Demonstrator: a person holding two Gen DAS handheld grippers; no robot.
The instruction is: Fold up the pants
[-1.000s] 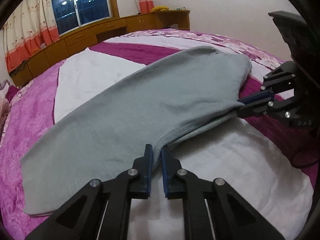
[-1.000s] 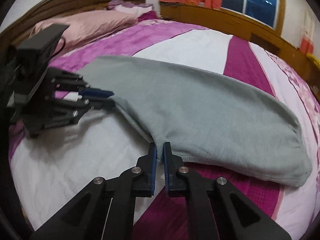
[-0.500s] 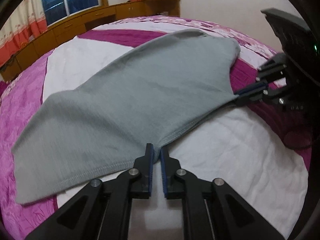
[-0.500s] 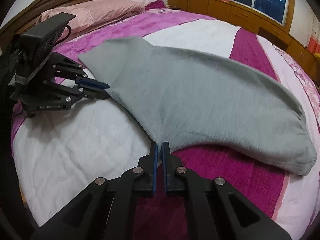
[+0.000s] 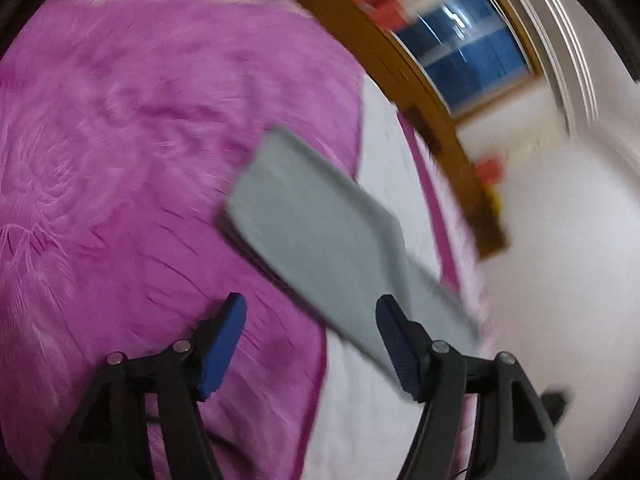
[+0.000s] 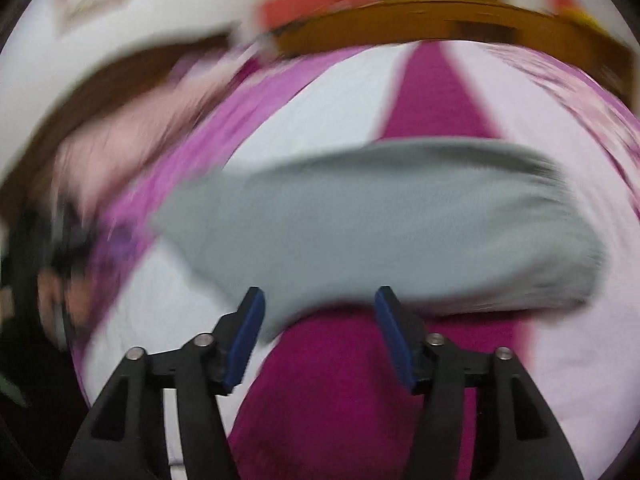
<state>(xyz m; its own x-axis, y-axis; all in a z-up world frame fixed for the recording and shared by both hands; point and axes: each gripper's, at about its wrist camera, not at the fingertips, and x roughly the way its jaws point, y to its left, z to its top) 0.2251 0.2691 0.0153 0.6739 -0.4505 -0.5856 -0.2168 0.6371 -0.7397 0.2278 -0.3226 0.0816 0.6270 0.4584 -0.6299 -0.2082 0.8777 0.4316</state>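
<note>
2 grippers, both released — left gripper [image 5: 310,330] and right gripper [image 6: 318,318], jaws just opened, nothing clasped. 1 grey pants [image 6: 380,216], folded, flat on bed [image 6: 432,92]; long axis left-right, just beyond right gripper — nearer hand for next fold.

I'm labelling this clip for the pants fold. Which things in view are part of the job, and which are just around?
Part of the job:
- grey pants
- left hand-held gripper, jaws just opened, nothing between
- right hand-held gripper, jaws just opened, pants released

Just around:
- pink and white bedspread
- pink pillow
- window
- wooden cabinet
</note>
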